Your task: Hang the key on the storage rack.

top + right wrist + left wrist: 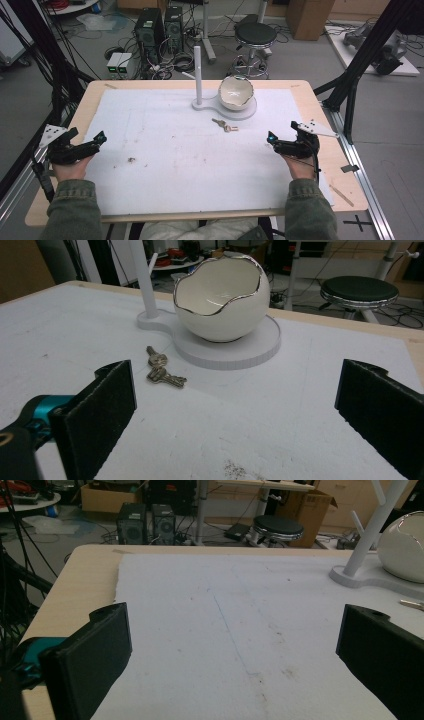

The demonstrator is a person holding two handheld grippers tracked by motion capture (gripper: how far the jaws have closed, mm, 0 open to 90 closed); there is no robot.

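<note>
Two brass-and-silver keys (162, 369) lie flat just before the bowl (222, 295) stand, long axis along its front edge. Both grippers' fingers apart, empty.

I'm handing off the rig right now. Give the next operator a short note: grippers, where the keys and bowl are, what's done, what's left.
Left gripper: open, holding nothing, over the mat's left side.
Right gripper: open, holding nothing, at the mat's right, facing the keys.
Keys: flat on the mat, just in front of the stand, untouched.
Bowl: on the stand's round base, looks empty.
Done: nothing yet.
Left: probably pick up the keys; the right gripper is nearer.
</note>
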